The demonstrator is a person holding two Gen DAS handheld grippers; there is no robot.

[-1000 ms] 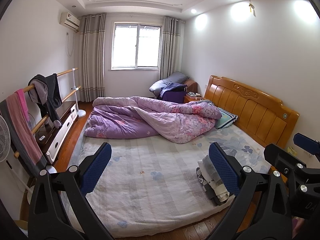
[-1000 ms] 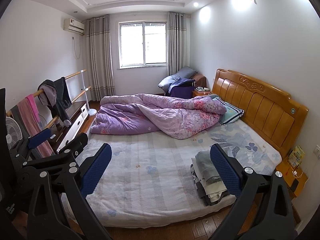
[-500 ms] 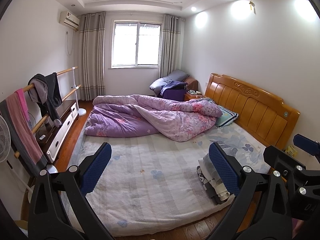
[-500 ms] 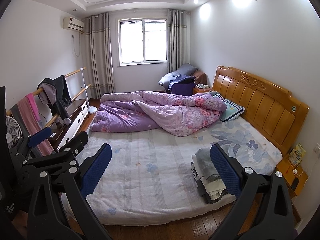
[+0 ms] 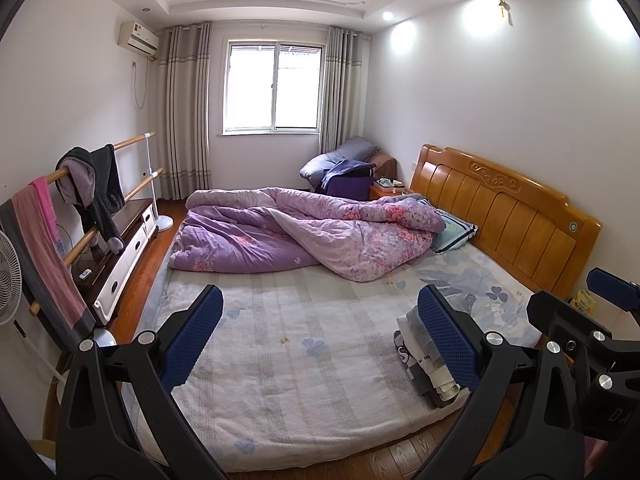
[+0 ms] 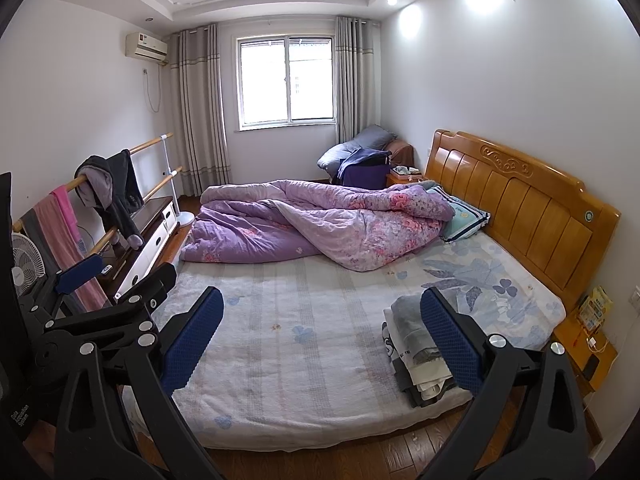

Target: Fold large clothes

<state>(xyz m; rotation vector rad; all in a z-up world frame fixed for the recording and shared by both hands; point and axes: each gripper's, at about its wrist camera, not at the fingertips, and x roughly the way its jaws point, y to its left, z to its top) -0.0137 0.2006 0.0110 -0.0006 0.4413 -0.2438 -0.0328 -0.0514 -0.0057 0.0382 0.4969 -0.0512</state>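
A stack of folded clothes [image 5: 416,354] [image 6: 412,348] lies on the bed's near right corner, partly hidden behind a blue finger pad. Dark and grey garments [image 5: 94,190] [image 6: 114,194] and a pink towel [image 5: 44,240] hang on a wooden rail at the left. My left gripper [image 5: 320,340] is open and empty, held in the air before the bed's foot. My right gripper [image 6: 322,340] is open and empty beside it. In the right wrist view the left gripper [image 6: 116,280] shows at the left; in the left wrist view the right gripper [image 5: 572,308] shows at the right.
The bed sheet [image 5: 288,344] is bare in front. A crumpled purple quilt [image 5: 304,236] fills the far half, with a pillow [image 5: 454,232] by the wooden headboard [image 5: 508,216]. A low cabinet [image 5: 124,256] and fan [image 5: 8,276] stand left; a nightstand [image 6: 584,336] stands right.
Both views have drifted slightly; the bed sits a little lower and further in the frames. Both grippers stay open and empty.
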